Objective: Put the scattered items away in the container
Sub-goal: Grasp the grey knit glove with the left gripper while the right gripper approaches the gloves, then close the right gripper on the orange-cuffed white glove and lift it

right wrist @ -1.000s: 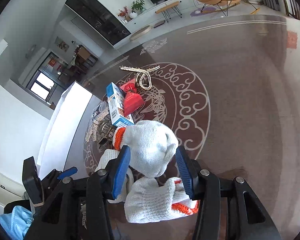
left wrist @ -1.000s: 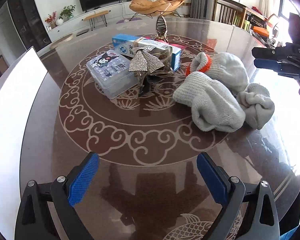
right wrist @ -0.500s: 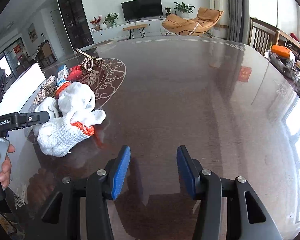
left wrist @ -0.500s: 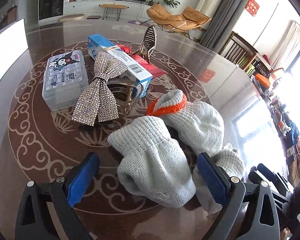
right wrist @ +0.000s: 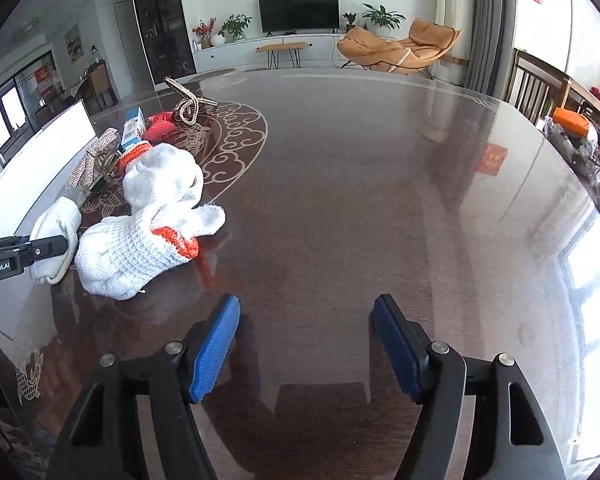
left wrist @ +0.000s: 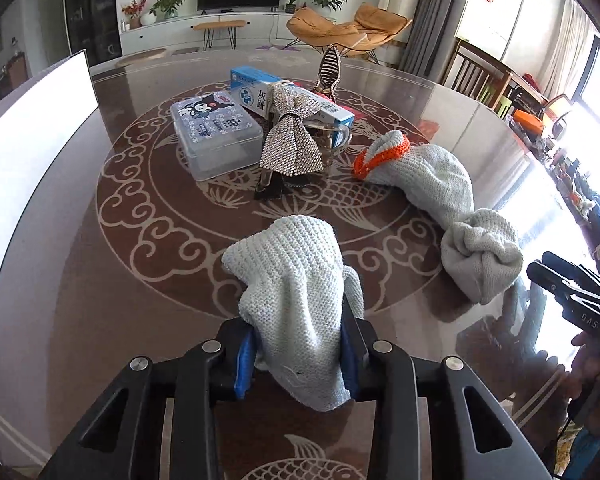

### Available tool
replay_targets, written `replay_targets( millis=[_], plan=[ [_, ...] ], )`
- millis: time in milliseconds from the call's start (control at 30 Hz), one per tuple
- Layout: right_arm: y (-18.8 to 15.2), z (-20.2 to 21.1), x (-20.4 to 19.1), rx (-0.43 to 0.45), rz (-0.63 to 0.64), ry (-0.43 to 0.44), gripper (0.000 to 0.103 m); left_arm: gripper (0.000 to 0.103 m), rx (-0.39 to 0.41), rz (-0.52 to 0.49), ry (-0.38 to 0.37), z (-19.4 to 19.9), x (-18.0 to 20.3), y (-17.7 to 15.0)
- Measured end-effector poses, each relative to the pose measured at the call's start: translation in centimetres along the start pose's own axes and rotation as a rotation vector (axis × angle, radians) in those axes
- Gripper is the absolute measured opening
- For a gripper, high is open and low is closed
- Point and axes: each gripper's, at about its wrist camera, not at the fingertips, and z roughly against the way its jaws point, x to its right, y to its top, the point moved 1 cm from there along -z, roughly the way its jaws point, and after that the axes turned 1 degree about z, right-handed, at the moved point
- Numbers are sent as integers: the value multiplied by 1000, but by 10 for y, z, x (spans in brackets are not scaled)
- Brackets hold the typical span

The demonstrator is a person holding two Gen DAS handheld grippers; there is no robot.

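On the dark round table (right wrist: 340, 184), near its patterned middle, a knitted glove (left wrist: 296, 296) was gripped by the left gripper (left wrist: 296, 360), whose jaws had just been closed onto it so that the blue pads (left wrist: 244, 364) were pressed against the fabric on both sides. Just beyond and to the right, a second glove with an orange cuff (left wrist: 424, 180) was left lying on the wood, with a bunched third glove (left wrist: 480, 260) touching its far end. Behind them a clear plastic box (left wrist: 216, 136), a blue-and-white carton (left wrist: 260, 92) and a sparkly bow (left wrist: 292, 140) were crowded together, with a striped shoe (left wrist: 330, 70) stood upright at the back. Along the left edge of the table a white container (left wrist: 32, 128) was set, well apart from the held glove, with bare tabletop left between them. The right gripper (right wrist: 306, 344) was held over open wood on the right half of the table, its jaws having just been opened wide with nothing between them. From that side, a broad empty stretch was seen reaching to the table's curved far rim, beyond which an orange lounge chair (right wrist: 396, 50) and a wooden chair (right wrist: 536, 84) were placed close to the edge.
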Motion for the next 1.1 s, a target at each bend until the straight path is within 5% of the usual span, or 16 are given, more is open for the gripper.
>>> replay_targets(
  millis=[167, 267, 433, 567, 733, 800, 900, 1100],
  plan=[
    [-7, 5, -14, 1, -224, 382, 72, 37, 18, 21, -27, 7, -21, -11],
    [11, -14, -34, -36, -275, 463, 72, 39, 35, 16, -26, 10, -25, -16],
    [53, -47, -68, -113, -299, 449, 72, 43, 52, 47, -30, 8, -22, -6],
    [73, -51, -103, -106, -203, 372, 72, 63, 75, 53, 3, 6, -26, -8],
    [73, -36, -144, -83, 118, 476, 71, 67, 60, 69, 24, 7, -32, -6],
    [63, -21, -150, -102, 259, 412, 71, 68, 69, 92, 34, 7, -39, -6],
    [61, -4, -145, -46, 352, 319, 71, 71, 90, 123, 30, 5, -43, -4],
    [72, -26, -171, -36, 483, 382, 71, 75, 65, 95, 61, 2, -37, -3]
  ],
)
